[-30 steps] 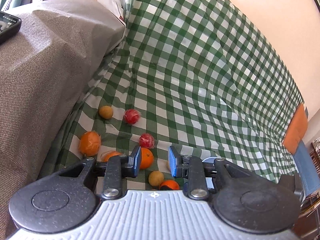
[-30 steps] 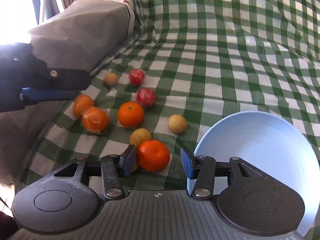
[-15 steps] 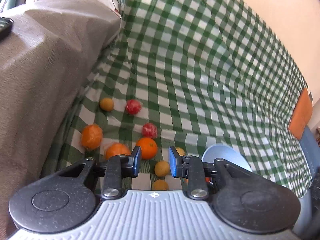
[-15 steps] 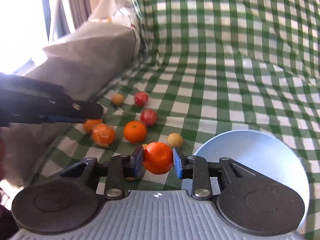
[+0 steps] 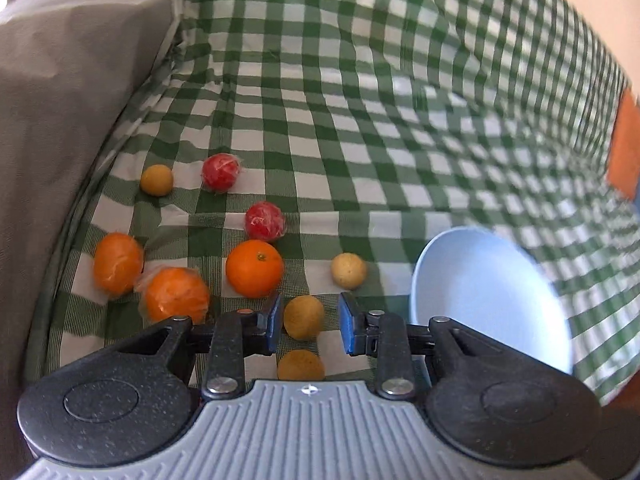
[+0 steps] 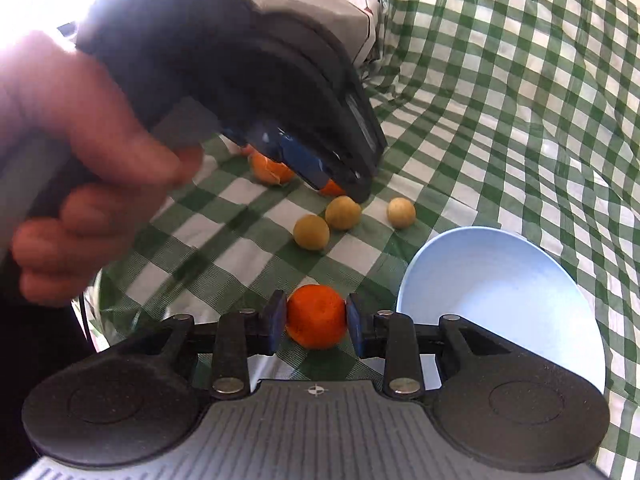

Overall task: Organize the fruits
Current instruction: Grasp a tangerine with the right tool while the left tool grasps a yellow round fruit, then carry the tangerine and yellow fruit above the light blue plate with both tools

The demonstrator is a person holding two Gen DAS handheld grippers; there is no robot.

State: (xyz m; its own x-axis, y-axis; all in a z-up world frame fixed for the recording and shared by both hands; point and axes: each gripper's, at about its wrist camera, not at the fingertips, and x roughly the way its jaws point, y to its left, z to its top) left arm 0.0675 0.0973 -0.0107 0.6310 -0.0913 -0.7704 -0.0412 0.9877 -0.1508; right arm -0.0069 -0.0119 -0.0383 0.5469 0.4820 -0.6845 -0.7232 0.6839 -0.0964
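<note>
My right gripper [image 6: 316, 322] is shut on an orange mandarin [image 6: 316, 318], held above the checked cloth just left of the light blue bowl [image 6: 516, 280]. My left gripper [image 5: 307, 322] is open above a small yellow fruit [image 5: 303, 317], with another yellow fruit [image 5: 301, 365] nearer me. Ahead lie a bare orange [image 5: 254, 268], two wrapped oranges [image 5: 176, 295], two wrapped red fruits [image 5: 265, 221] and more yellow fruits [image 5: 349, 270]. The bowl [image 5: 488, 296] is empty, to the right. The left gripper [image 6: 352, 160] also shows in the right wrist view, over the fruits.
A grey covered cushion [image 5: 60, 92] rises on the left, close to the fruits. The green checked cloth [image 5: 360, 100] covers the surface and slopes up behind. An orange patch [image 5: 626, 148] shows at the far right edge. A hand [image 6: 80, 152] holds the left gripper.
My right gripper closed on the mandarin and lifted it back toward the bowl's left side. My left gripper moved forward and down over the fruits, staying open.
</note>
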